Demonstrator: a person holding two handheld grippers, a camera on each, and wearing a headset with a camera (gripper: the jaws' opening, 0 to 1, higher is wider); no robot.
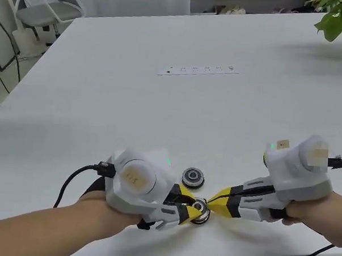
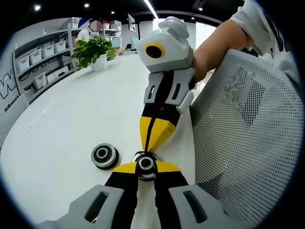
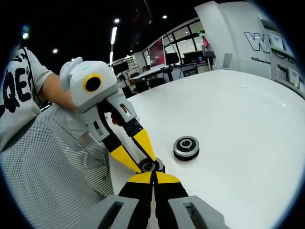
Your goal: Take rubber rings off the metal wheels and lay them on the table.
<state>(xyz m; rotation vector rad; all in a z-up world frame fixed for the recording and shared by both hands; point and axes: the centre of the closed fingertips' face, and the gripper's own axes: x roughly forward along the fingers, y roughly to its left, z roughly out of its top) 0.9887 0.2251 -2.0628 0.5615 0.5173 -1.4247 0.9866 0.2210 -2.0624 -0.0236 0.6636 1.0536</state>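
By table's near edge, left gripper clamps metal wheel, right gripper tips closed against its rubber ring; peeling step, probably wants steady outward pull.

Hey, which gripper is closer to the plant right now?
Right. The plant stands at the far right corner; the right gripper is on that side, well short of it. The left gripper, shut on the wheel, lies farther left.

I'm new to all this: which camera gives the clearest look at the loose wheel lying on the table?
The right gripper view: the loose wheel lies in the open, its dark ring and metal face both plain. The left gripper view shows it nearly as well. The head view shows it small, from above.
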